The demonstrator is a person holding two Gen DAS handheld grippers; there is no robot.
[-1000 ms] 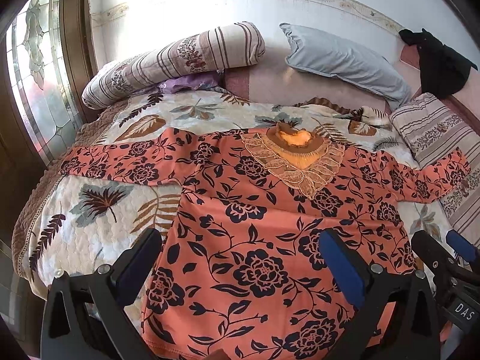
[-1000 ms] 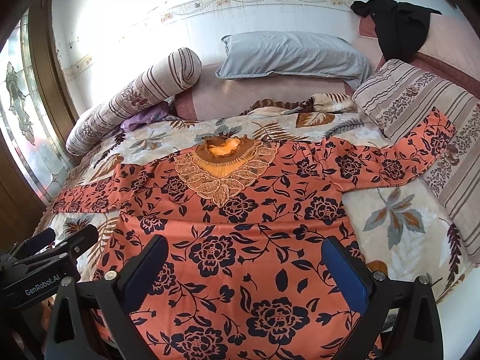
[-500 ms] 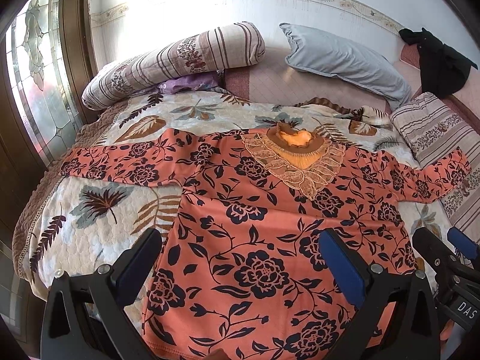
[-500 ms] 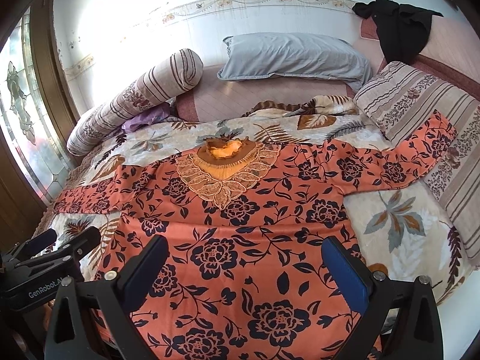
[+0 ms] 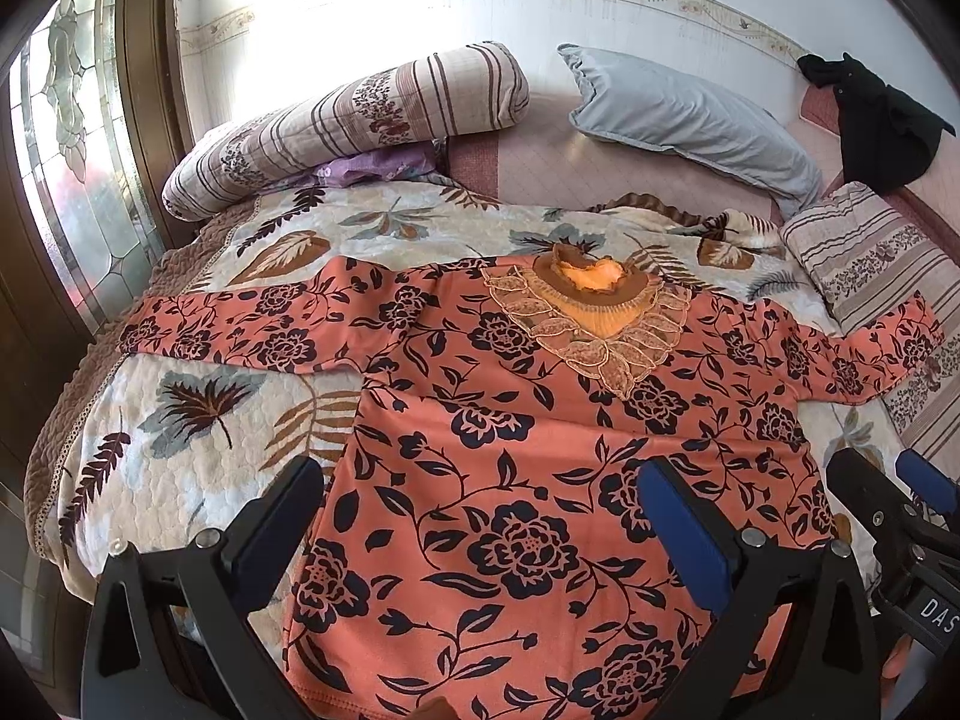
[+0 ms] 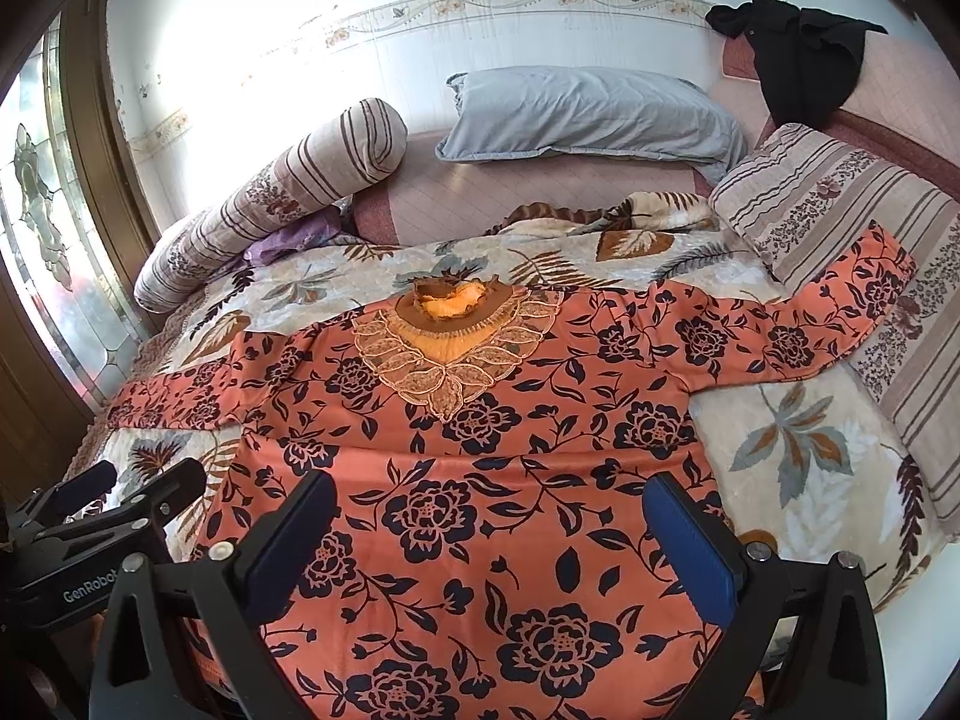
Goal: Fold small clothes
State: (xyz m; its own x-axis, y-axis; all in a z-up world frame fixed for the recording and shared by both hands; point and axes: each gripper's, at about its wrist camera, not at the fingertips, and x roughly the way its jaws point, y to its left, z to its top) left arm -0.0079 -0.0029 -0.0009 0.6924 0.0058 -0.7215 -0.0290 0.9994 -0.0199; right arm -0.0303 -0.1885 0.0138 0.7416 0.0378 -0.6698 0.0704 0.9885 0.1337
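Note:
An orange top with dark flowers [image 5: 528, 456] lies flat, front up, on the bed, both sleeves spread out sideways; it also fills the right wrist view [image 6: 480, 480]. Its lace collar [image 5: 594, 318] points toward the pillows. My left gripper [image 5: 480, 498] is open and empty above the lower left part of the top. My right gripper [image 6: 489, 510] is open and empty above the lower right part. Each gripper shows at the edge of the other's view: the right gripper [image 5: 888, 498], the left gripper [image 6: 138, 486].
A leaf-print quilt [image 5: 180, 420] covers the bed. A striped bolster [image 5: 336, 126] and a grey pillow [image 5: 690, 114] lie at the head. A striped cushion [image 6: 840, 216] lies under the right sleeve. A black garment [image 6: 798, 48] hangs at the back right. A glass door [image 5: 66, 168] stands at left.
Both grippers have pulled back slightly from the top; the view of the bed shifts a little. The top has not moved.

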